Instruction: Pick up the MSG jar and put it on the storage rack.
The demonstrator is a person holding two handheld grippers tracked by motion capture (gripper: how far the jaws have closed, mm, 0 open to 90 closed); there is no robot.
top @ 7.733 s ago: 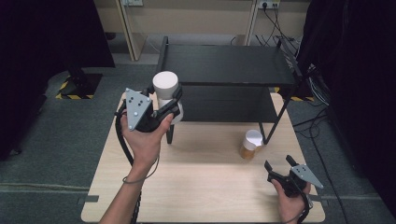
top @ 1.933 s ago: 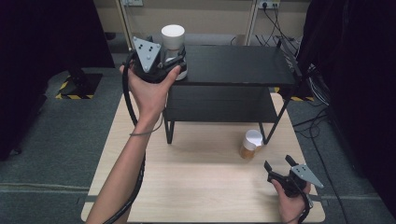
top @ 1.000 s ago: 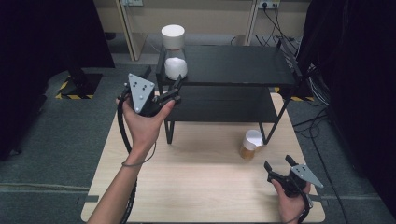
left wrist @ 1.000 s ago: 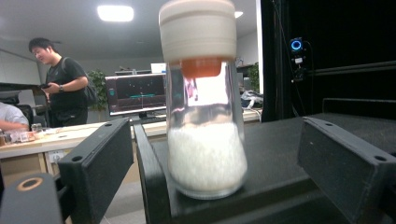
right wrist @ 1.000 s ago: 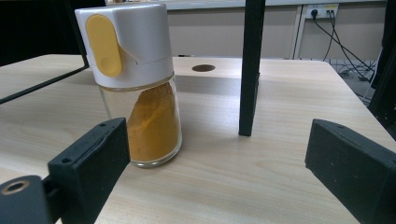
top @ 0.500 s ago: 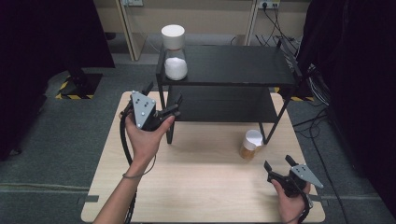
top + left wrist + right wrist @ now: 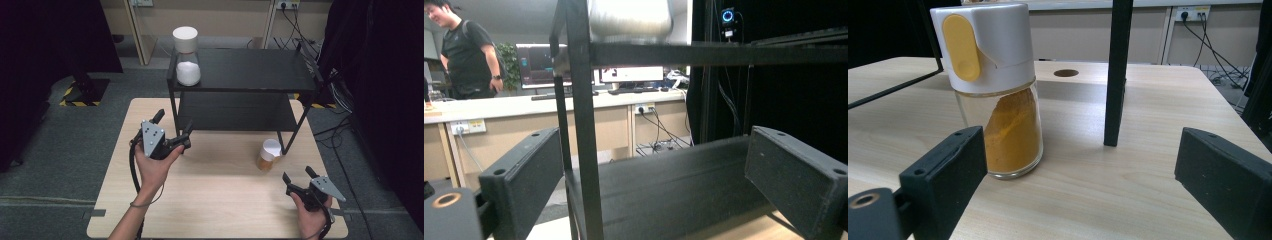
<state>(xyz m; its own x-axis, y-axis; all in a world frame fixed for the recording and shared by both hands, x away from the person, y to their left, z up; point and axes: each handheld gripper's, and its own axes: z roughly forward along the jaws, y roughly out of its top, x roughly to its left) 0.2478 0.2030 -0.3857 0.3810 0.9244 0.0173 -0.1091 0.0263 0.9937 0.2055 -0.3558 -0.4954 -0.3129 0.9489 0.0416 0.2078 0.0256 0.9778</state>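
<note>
A glass jar of white powder with a white lid [image 7: 186, 55] stands on the top left corner of the black two-level rack [image 7: 250, 70]. In front of the rack's left leg my left gripper [image 7: 175, 120] hovers low over the table. It is open, its jaws have just been opening, and nothing is between them. In the left gripper view that leg [image 7: 584, 150] rises ahead, with the jar's base [image 7: 630, 20] above it. A jar of orange spice with a white and yellow cap [image 7: 267, 155] stands by the rack's right front leg. My right gripper [image 7: 297, 173] rests open just short of the spice jar [image 7: 998, 90].
The wooden table [image 7: 215, 200] has bare room in front of the rack. The rack's right leg [image 7: 1116, 75] stands right of the spice jar, and a round hole [image 7: 1066, 73] lies behind it. Cables hang at the rack's right. A person [image 7: 469, 55] stands by desks far behind.
My left gripper let go of the white jar on the top shelf, then sank and drew back to the table in front of the rack's left leg. The right hand stayed still.
</note>
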